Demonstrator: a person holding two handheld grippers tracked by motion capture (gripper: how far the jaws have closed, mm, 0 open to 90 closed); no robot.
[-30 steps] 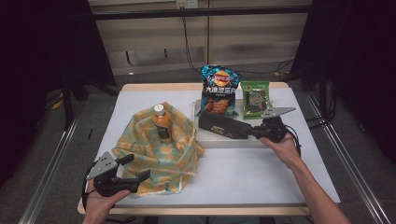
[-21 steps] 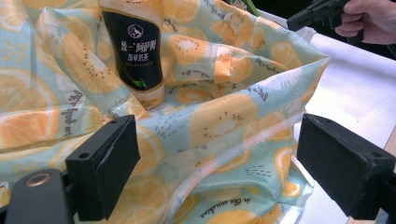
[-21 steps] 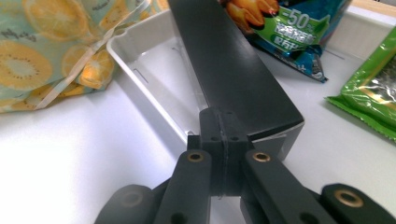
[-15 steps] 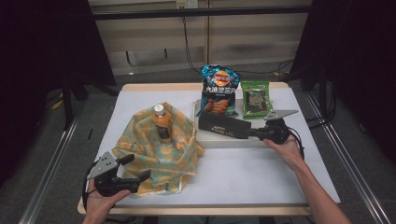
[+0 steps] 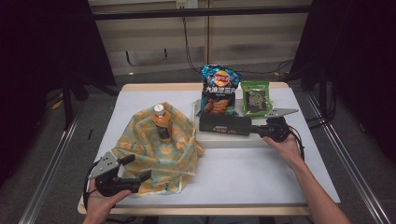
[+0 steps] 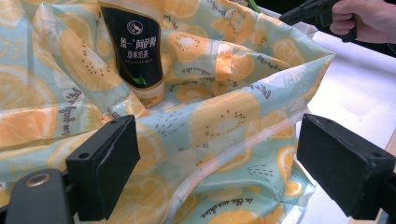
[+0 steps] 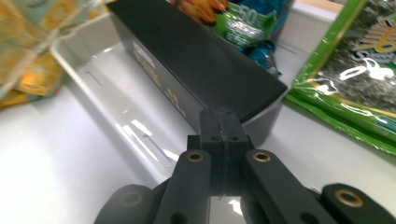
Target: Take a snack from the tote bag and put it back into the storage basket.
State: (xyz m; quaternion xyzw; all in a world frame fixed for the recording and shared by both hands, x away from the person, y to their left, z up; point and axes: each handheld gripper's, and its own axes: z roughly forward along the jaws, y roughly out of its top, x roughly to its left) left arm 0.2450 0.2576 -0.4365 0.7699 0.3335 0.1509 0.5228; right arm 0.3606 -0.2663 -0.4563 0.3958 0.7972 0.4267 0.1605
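Bottle in the bag, box in the tray

Your left gripper gapes wide before the citrus-print bag holding a bottle (Chinese label); your right gripper, pressed closed, meets the black box in the white tray.

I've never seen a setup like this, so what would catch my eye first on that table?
Probably the bright orange-patterned cloth bag spread on the table's left half, with an orange drink bottle standing in it. Next, the blue chip bag and green snack packet propped at the far edge, behind a black box lying in a white tray.
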